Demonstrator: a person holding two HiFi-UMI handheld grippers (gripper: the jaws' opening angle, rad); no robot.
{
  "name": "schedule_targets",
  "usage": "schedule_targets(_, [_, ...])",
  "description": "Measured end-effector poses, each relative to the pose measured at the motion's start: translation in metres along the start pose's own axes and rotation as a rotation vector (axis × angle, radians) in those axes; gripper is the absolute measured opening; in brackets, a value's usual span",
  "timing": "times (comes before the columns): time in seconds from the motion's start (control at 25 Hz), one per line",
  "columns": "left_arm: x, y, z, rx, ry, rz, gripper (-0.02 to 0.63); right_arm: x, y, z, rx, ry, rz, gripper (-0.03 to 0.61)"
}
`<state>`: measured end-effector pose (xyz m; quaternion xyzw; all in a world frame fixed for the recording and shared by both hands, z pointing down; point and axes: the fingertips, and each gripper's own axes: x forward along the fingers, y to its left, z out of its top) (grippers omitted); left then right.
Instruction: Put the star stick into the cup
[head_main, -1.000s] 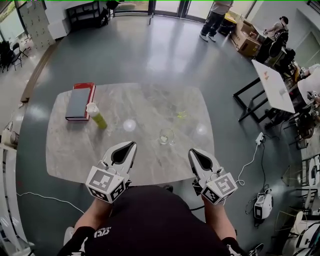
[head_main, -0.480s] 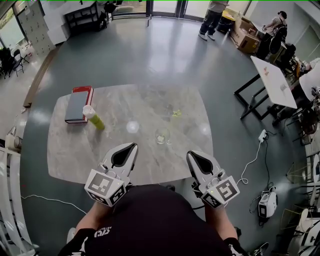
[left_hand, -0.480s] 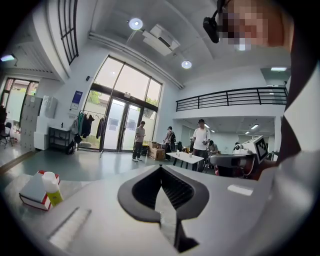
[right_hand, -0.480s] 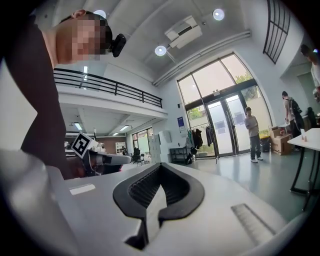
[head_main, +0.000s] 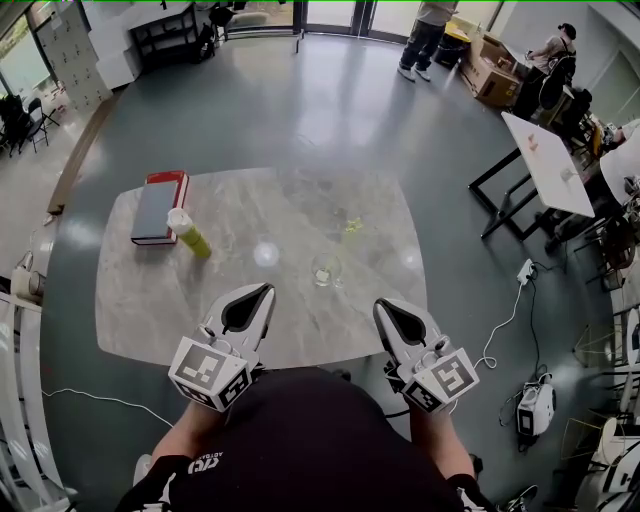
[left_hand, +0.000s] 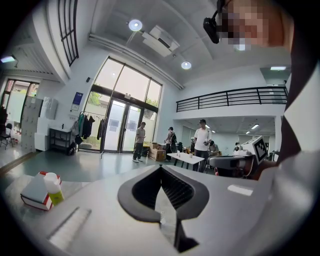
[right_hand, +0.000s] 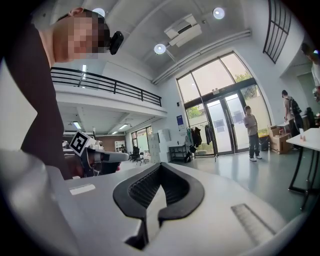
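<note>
A clear glass cup (head_main: 325, 272) stands on the marble table (head_main: 150, 320), right of its middle. Just beyond the cup lies a small pale yellow-green thing (head_main: 352, 226), apparently the star stick; it is too faint to make out its shape. My left gripper (head_main: 267, 289) hovers over the table's near edge, jaws shut and empty. My right gripper (head_main: 381, 304) is held level with it on the right, also shut and empty. Both point towards the cup and are well short of it. The left gripper view shows the left gripper (left_hand: 160, 168) with closed jaws, and the right gripper view shows the right gripper (right_hand: 161, 165) the same.
A red-edged book (head_main: 160, 206) and a yellow-green bottle (head_main: 188, 233) with a white cap stand at the table's far left. Several people stand by cardboard boxes (head_main: 490, 80) at the back right. A white table (head_main: 545, 165) and cables on the floor are at the right.
Both grippers have stayed in place. The head camera has shifted a little, so the table and cup sit slightly higher and further left in the picture.
</note>
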<state>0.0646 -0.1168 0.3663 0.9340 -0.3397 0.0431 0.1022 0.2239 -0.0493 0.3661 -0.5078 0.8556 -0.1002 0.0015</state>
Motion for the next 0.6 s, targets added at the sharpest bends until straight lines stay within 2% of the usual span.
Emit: schedule_targets(0.6, [-0.004,0.0042,-0.0038,-0.005,0.012,0.0,0.003,0.0028,0.0015,-0.0082,0.025,0.007,-0.006,0.012])
